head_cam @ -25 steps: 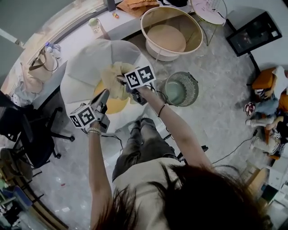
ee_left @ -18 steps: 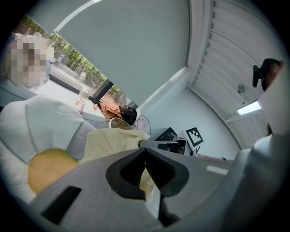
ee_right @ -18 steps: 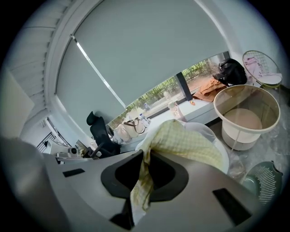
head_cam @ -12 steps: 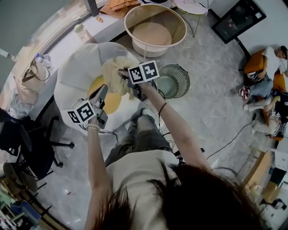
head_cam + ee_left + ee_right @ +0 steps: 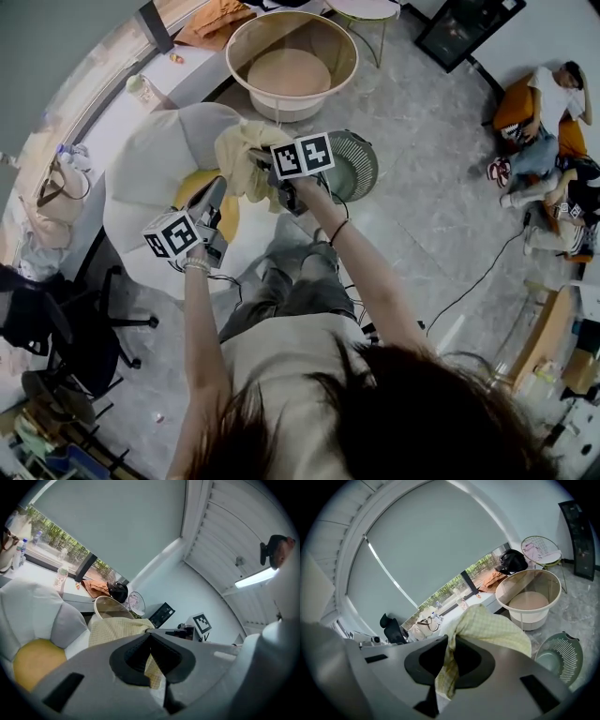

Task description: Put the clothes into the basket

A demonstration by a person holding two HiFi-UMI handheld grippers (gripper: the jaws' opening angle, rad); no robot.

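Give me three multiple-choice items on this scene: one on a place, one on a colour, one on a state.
1. Where does the round basket stand? A on the floor; B on a chair seat; C on the person's lap.
2. What colour is the cloth? A dark blue; B pale yellow; C red.
3. How is the right hand-held gripper? A open and empty; B shut on a bottle; C shut on the cloth.

A: the head view shows it standing on the grey floor.
B: its checked weave is pale yellow in every view.
C: the cloth is pinched between its jaws.
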